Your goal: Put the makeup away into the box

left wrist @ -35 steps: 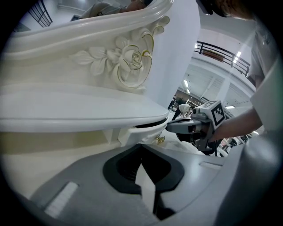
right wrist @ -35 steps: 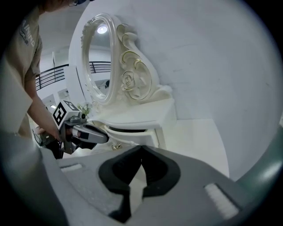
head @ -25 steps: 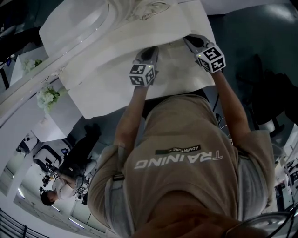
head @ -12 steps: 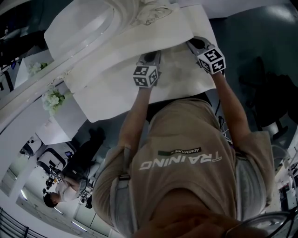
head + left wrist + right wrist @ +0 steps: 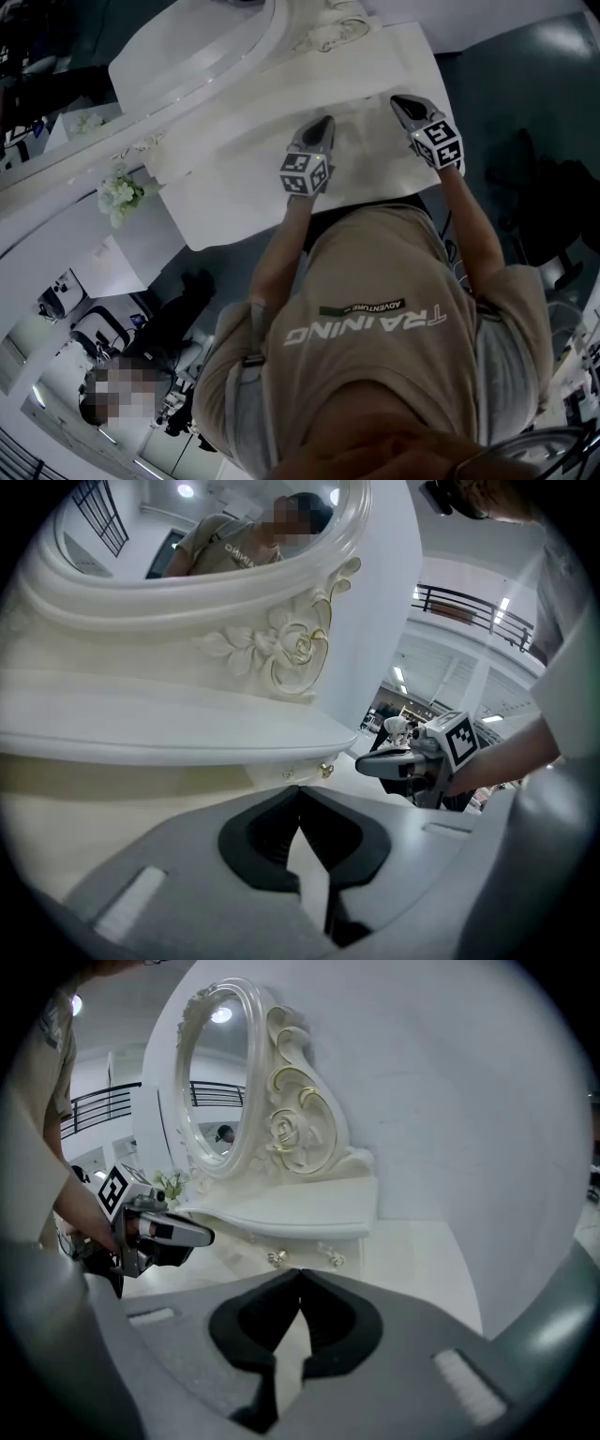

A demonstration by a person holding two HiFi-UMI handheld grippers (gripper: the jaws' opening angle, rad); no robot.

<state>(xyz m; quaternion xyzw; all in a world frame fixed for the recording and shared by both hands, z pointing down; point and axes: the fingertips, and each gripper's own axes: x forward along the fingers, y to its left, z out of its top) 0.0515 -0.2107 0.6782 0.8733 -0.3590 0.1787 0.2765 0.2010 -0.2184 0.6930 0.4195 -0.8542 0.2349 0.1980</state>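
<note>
Over the white desk (image 5: 234, 187), the left tool (image 5: 325, 123) and the right tool (image 5: 398, 100) are closed tight, holding nothing. The person's shirt (image 5: 375, 356) says TRAINING and ADVENTURE.

Dim, murky head view, brighter gripper views lit by ceiling lights, with strong fisheye warping and dark corners.
</note>
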